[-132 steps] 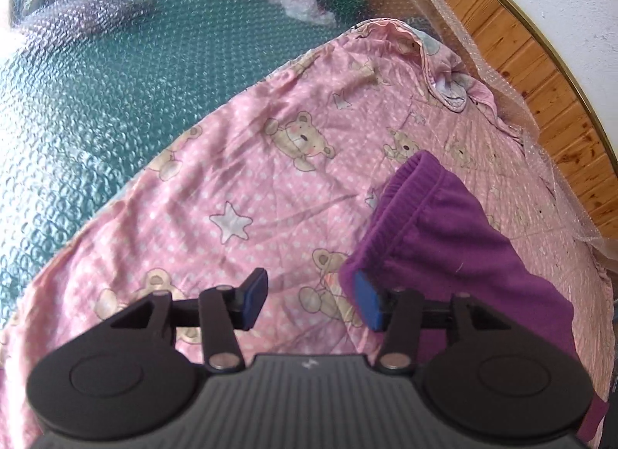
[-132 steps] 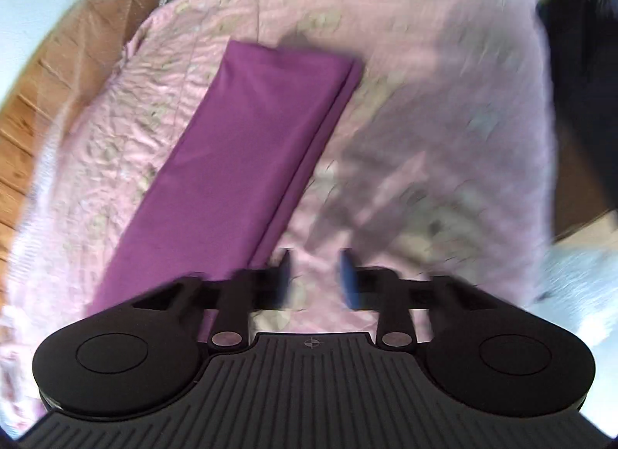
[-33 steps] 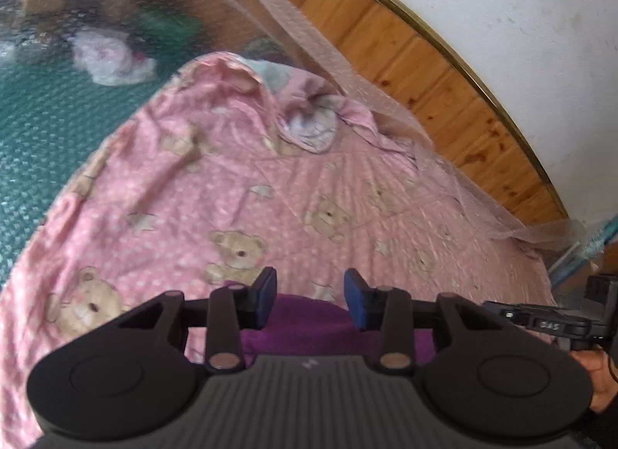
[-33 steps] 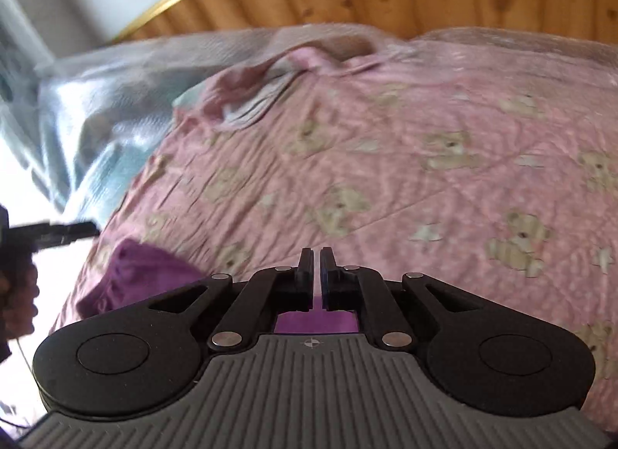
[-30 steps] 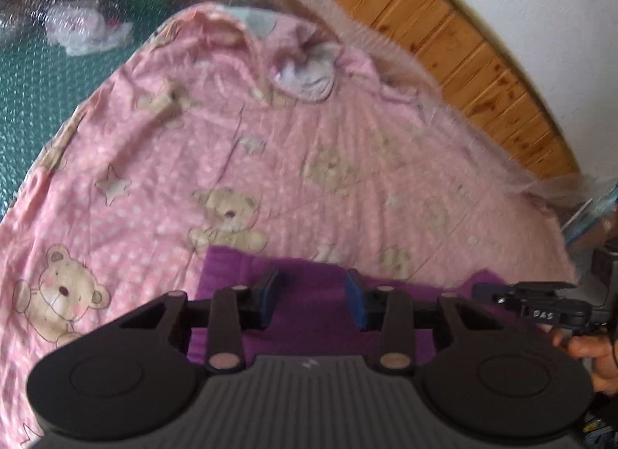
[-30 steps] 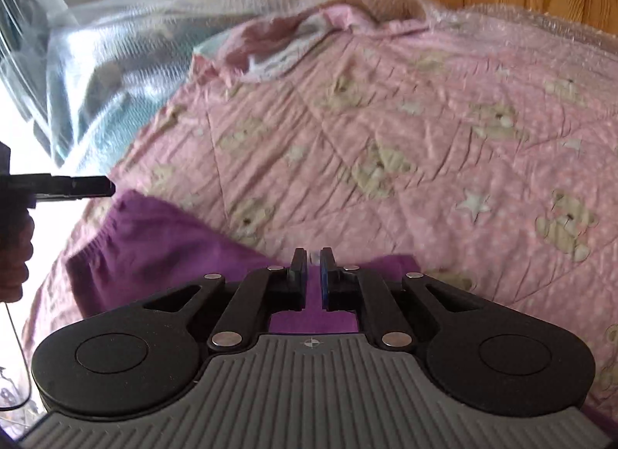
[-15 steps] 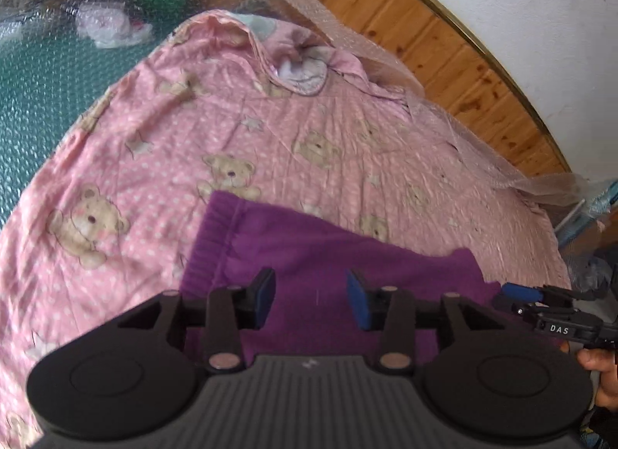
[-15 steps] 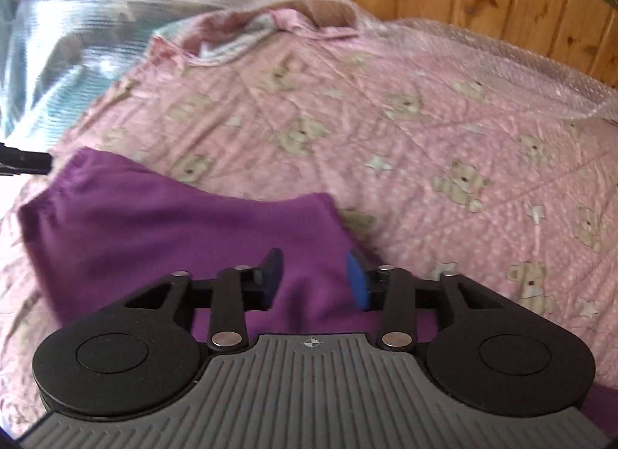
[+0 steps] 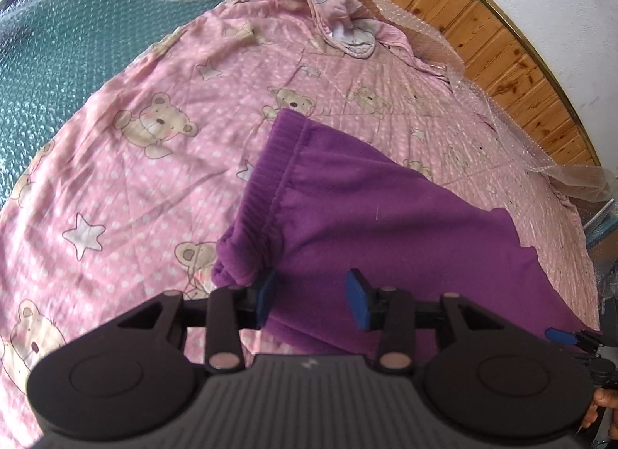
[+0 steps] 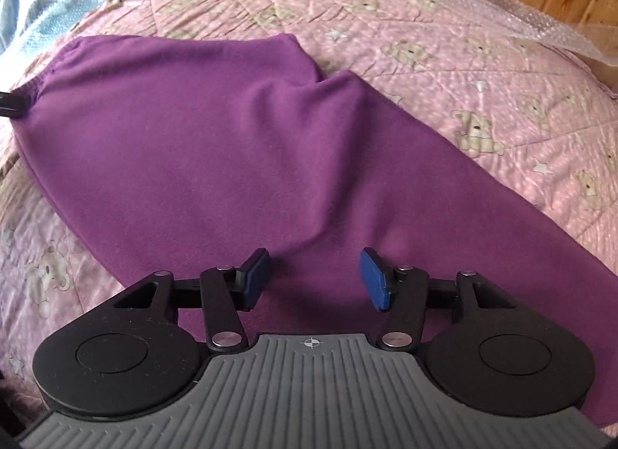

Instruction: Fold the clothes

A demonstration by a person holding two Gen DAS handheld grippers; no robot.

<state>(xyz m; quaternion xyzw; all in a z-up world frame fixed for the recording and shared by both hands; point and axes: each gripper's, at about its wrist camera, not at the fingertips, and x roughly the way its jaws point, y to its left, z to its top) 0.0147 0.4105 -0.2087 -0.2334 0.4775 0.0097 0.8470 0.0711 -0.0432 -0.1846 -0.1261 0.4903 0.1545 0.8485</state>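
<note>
A purple garment [image 9: 386,217] lies spread on the pink bear-print quilt [image 9: 146,148], its ribbed waistband [image 9: 270,182] toward the left. My left gripper [image 9: 312,292] hovers open over the waistband corner, and its pads do not press the cloth. In the right wrist view the purple garment [image 10: 201,132] fills the middle, with a fold ridge running down it. My right gripper [image 10: 314,279] is above its near part with the jaws opening and nothing pinched between them. The right gripper's blue tip [image 9: 560,335] shows at the left view's lower right.
A wooden headboard [image 9: 490,39] and a white wall run behind the quilt [image 10: 483,74]. Bubble wrap [image 9: 58,47] covers a green surface to the left. Loose plastic film [image 10: 540,20] lies along the quilt's far edge. A hand [image 9: 604,406] shows at the lower right.
The right gripper, shut on the purple cloth a second ago, has opened and let it go. The left jaws have widened. Both grippers drew back, and the garment now lies flat.
</note>
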